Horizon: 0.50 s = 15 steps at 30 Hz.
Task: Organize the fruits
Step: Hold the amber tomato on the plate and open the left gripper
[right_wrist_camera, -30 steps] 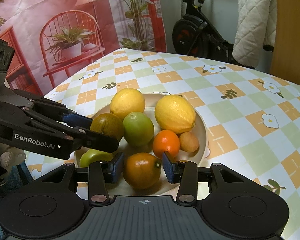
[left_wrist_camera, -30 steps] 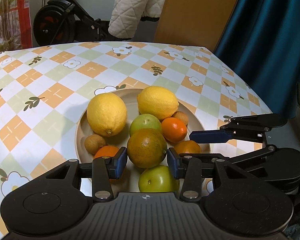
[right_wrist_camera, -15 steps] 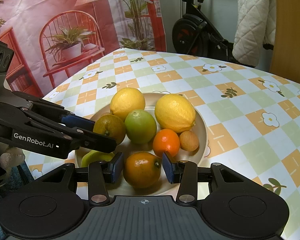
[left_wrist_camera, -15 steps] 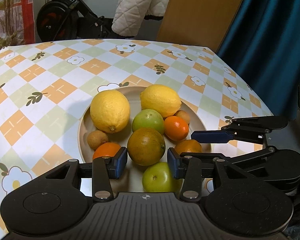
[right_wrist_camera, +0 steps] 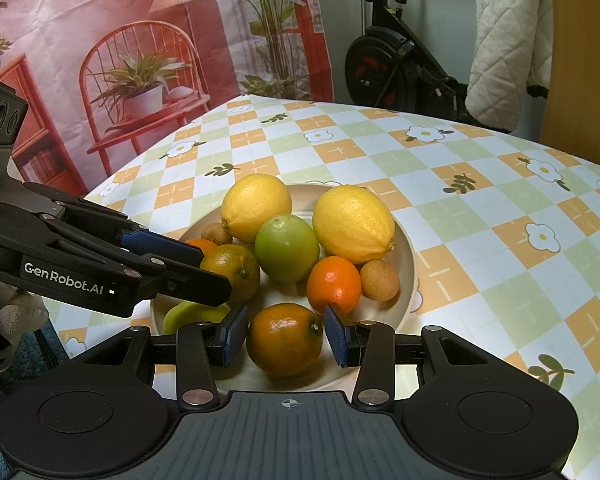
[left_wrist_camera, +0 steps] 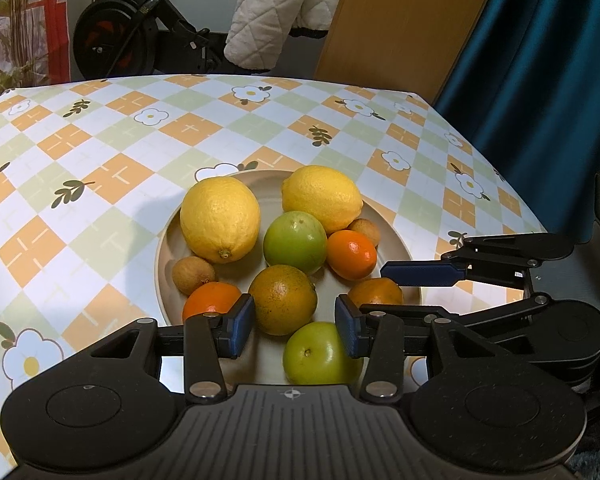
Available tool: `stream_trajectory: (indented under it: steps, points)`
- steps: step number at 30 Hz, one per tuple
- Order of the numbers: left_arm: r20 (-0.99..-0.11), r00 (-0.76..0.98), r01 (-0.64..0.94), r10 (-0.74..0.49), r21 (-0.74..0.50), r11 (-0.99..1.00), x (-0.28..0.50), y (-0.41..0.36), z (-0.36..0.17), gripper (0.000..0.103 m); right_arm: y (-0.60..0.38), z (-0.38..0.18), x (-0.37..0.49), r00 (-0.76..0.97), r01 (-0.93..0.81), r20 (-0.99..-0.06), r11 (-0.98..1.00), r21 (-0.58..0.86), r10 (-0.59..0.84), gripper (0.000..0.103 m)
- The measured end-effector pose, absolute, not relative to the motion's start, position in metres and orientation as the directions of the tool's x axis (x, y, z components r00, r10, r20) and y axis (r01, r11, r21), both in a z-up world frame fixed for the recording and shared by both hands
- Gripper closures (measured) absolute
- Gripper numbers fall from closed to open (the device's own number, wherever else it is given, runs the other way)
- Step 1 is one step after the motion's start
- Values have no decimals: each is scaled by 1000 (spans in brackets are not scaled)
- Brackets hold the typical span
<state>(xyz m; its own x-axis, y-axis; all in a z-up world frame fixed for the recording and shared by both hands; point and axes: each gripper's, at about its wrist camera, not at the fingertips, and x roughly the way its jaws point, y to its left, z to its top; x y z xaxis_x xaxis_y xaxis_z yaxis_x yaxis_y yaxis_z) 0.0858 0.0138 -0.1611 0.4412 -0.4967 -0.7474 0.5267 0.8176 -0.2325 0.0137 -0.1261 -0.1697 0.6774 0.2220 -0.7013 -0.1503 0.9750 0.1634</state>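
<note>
A beige plate (left_wrist_camera: 396, 236) (right_wrist_camera: 406, 256) on the checked tablecloth holds two lemons (left_wrist_camera: 219, 218), a green fruit (left_wrist_camera: 295, 242), small oranges (left_wrist_camera: 351, 254), brown longans and more. My left gripper (left_wrist_camera: 290, 326) is open, its blue pads on either side of a greenish orange (left_wrist_camera: 283, 299), above a green apple (left_wrist_camera: 318, 356). My right gripper (right_wrist_camera: 286, 336) is open around a dark orange (right_wrist_camera: 285, 339) at the plate's near edge, pads close to it. Each gripper shows in the other's view, the left (right_wrist_camera: 172, 258) and the right (left_wrist_camera: 424, 274).
The tablecloth (left_wrist_camera: 100, 168) (right_wrist_camera: 500, 208) spreads around the plate. An exercise bike (left_wrist_camera: 140, 40) with a white quilted cloth (left_wrist_camera: 276, 12) stands behind the table. A blue curtain (left_wrist_camera: 548, 80) hangs on the right, and a red printed backdrop (right_wrist_camera: 120, 60) hangs beyond the table.
My left gripper has drawn back and up from the greenish orange, which now sits lower on the plate. My right gripper has pulled back slightly; both stay open.
</note>
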Motion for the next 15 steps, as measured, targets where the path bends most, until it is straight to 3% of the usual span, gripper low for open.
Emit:
stream_trajectory:
  steps: [15]
  points:
    - [-722,523,494,-452,-176,851,81,19,-145,52,-128,-166,11,693,-98,-699,984,151,176,58]
